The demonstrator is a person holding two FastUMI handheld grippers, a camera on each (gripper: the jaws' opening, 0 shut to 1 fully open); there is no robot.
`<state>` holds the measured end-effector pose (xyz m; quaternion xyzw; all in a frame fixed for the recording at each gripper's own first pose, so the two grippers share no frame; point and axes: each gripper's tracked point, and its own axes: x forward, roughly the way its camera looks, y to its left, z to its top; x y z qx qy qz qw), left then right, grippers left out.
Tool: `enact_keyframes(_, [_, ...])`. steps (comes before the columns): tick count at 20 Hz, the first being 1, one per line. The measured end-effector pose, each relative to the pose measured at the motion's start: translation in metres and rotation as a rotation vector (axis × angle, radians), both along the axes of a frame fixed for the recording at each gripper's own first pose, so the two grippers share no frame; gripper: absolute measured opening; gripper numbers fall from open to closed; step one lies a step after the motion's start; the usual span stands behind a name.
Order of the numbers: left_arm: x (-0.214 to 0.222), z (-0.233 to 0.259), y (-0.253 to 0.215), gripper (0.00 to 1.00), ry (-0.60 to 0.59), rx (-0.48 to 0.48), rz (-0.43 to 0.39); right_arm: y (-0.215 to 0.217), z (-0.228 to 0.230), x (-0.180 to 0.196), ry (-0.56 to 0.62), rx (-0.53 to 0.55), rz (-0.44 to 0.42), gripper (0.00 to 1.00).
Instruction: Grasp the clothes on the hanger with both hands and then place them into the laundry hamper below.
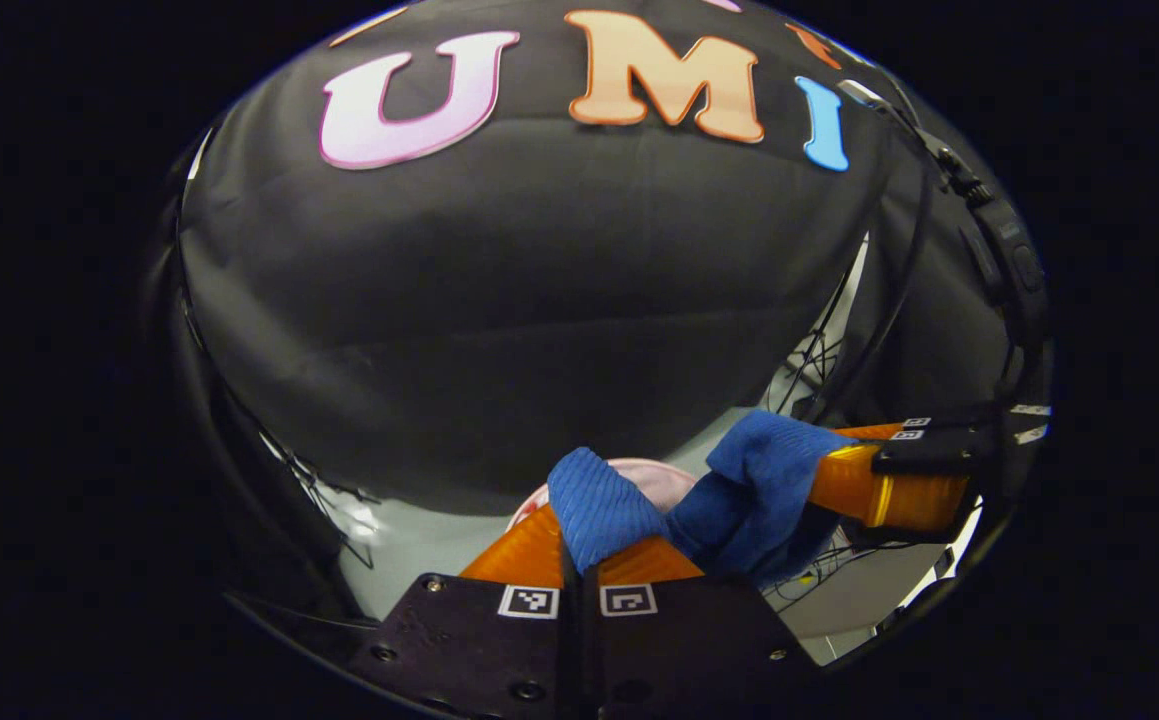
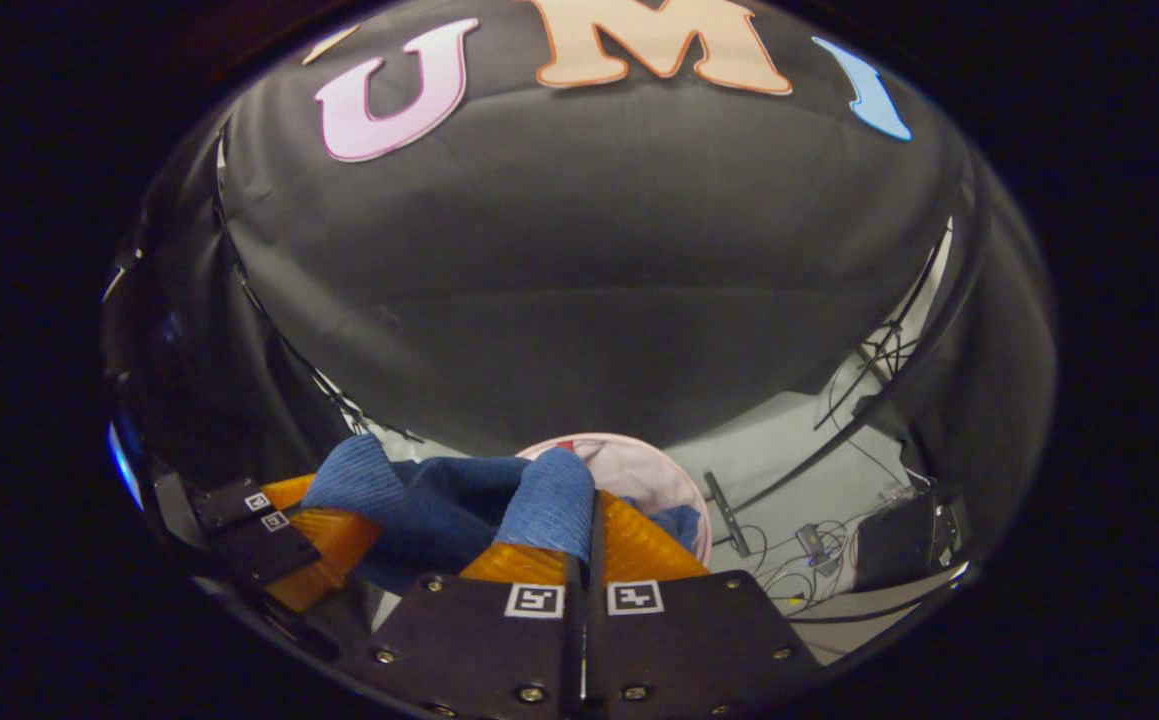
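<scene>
Over the hamper: both grippers hold the blue garment up in the air, and the pale pink laundry hamper [image 1: 639, 470] sits on the floor just below and a bit beyond them.
Left gripper [image 1: 579, 550]: fingers pressed together with a fold of the blue cloth [image 1: 739, 490] bunched up between them, so it's pinching the fabric for sure.
Cloth in the middle: it sags in a loose swag between the two grippers, all of it off the hanger as far as I can tell (can't see a hanger anywhere here).
Right gripper [image 2: 589, 545]: same deal, fingers closed tight on its own fold of the blue cloth [image 2: 439, 505], which humps up over the left finger.
Hamper from the right side: the laundry hamper [image 2: 639, 465] opening is right past the fingertips, and there's something blue inside near the rim. Might be the tail of this garment, might be other laundry, can't tell.
Step, my guess: the grab is done and this is the carry/lower part, with the drop not yet made.
Next move needs: get both grippers down over the opening together so the sagging middle lands inside and doesn't drape over the rim, then open both.
</scene>
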<state>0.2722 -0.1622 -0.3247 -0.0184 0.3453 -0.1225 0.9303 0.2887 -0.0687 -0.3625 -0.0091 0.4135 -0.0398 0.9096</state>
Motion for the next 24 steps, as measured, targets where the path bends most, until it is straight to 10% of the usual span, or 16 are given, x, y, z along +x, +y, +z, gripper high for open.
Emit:
enact_keyframes(16, [-0.038, -0.093, 0.001, 0.02, 0.286, 0.019, -0.128, 0.011, -0.095, -0.012, 0.215, -0.081, 0.089, 0.02])
enact_keyframes(24, [-0.043, -0.097, 0.016, 0.04, 0.344, -0.003, -0.044, 0.011, -0.100, -0.020, 0.254, -0.066, 0.107, 0.02])
